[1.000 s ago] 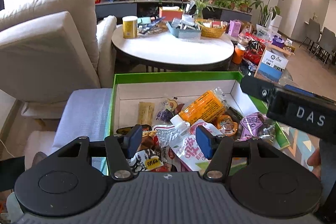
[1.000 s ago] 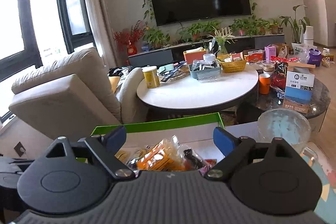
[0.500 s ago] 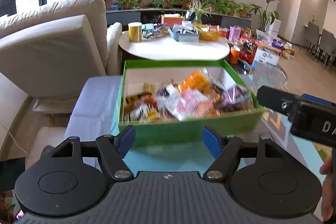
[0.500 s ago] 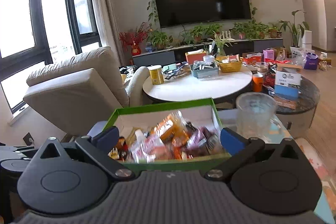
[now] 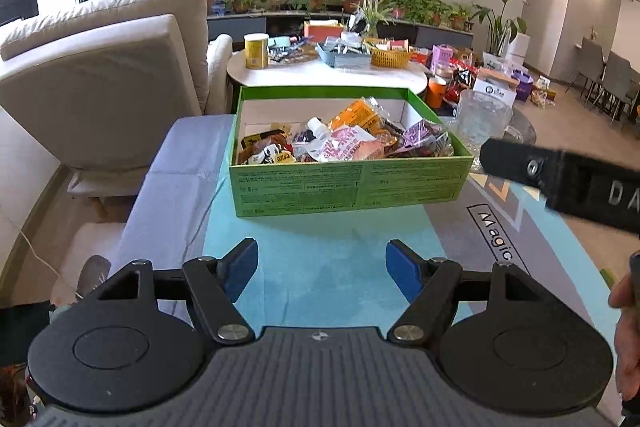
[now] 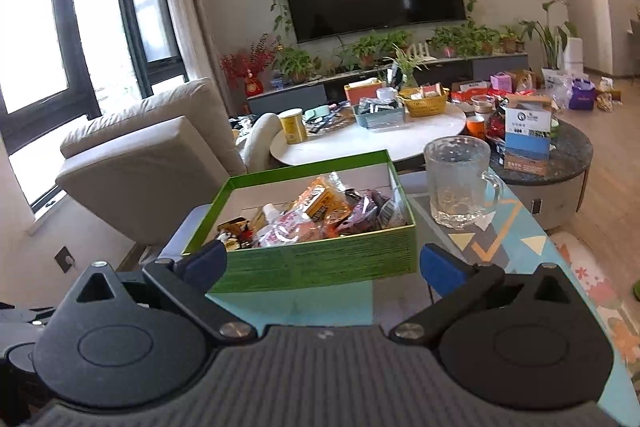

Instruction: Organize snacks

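The left gripper (image 5: 321,269) is held tilted downward over the mat (image 5: 320,267), its jaws just widened and empty. The right gripper (image 6: 322,265) is likewise spread, empty. The snack box (image 5: 344,187) is seen at twelve o'clock.

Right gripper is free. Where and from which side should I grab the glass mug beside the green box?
Grip the glass mug across its body from the near side: it stands upright, open side facing the right gripper, and its handle sticks out right, away from the green box.
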